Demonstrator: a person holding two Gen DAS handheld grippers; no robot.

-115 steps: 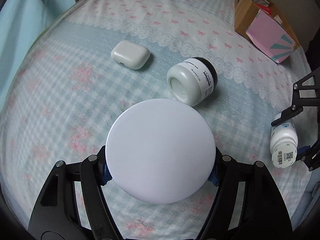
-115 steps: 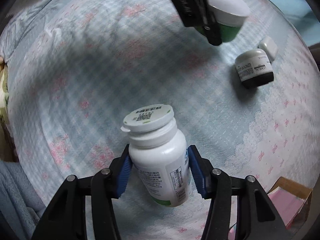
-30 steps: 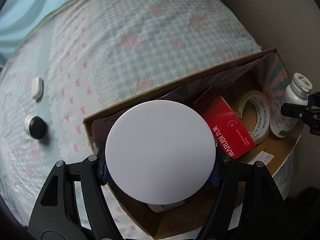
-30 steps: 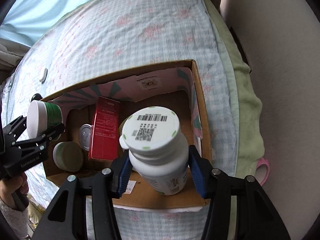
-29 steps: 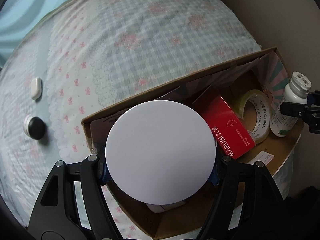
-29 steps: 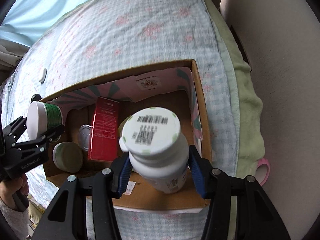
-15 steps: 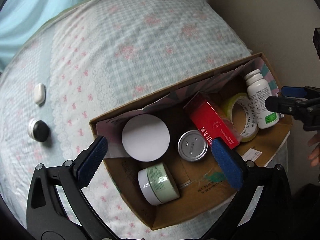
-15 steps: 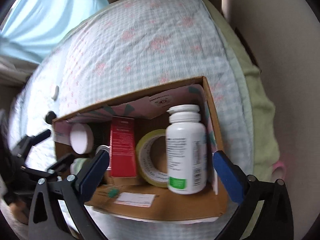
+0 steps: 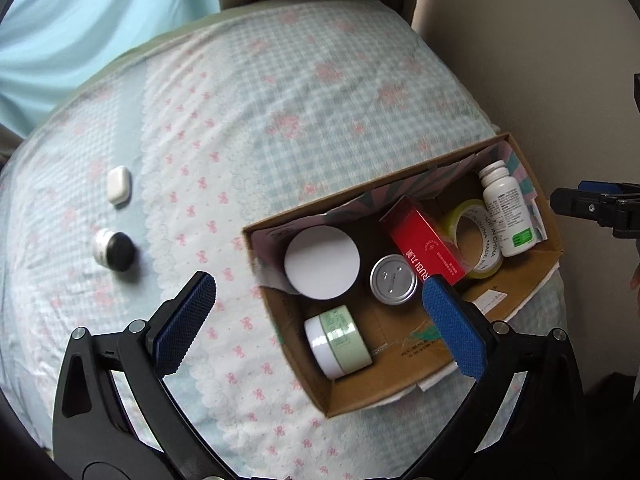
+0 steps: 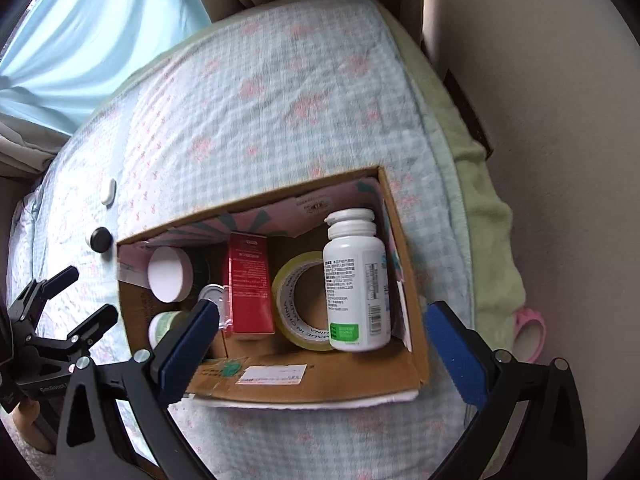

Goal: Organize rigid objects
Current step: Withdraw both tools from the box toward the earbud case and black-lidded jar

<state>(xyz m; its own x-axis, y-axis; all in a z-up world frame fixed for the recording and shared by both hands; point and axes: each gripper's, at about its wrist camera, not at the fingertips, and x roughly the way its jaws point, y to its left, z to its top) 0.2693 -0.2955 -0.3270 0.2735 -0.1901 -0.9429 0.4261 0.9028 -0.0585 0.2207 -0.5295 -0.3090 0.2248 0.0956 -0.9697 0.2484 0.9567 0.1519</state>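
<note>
A cardboard box [image 9: 356, 388] [image 10: 416, 320] sits on the bed's right end. In it lie a white-lidded jar [image 9: 322, 262] [image 10: 170, 274], a white pill bottle [image 9: 507, 212] [image 10: 356, 280], a red carton [image 9: 424, 240] [image 10: 248, 280], a tape roll [image 9: 474, 236] [image 10: 300, 300], a silver tin [image 9: 393, 280] and a green jar [image 9: 338, 342]. My left gripper [image 9: 318, 324] is open and empty above the box's near end. My right gripper [image 10: 320, 344] is open and empty above the box. A black-lidded jar [image 9: 114, 250] [image 10: 100, 240] and a white earbud case [image 9: 119, 184] [image 10: 108, 191] lie on the bedspread to the left.
The bed has a checked, flower-print cover [image 9: 280, 100]. A beige wall [image 10: 560, 160] runs close along the right. Blue curtains [image 9: 100, 20] hang behind the bed. A pink object [image 10: 530, 334] lies by the wall beside the green blanket edge [image 10: 484, 216].
Both grippers opened: the left let go of the white-lidded jar and the right let go of the pill bottle, both now in the box. Both grippers have since pulled back and up.
</note>
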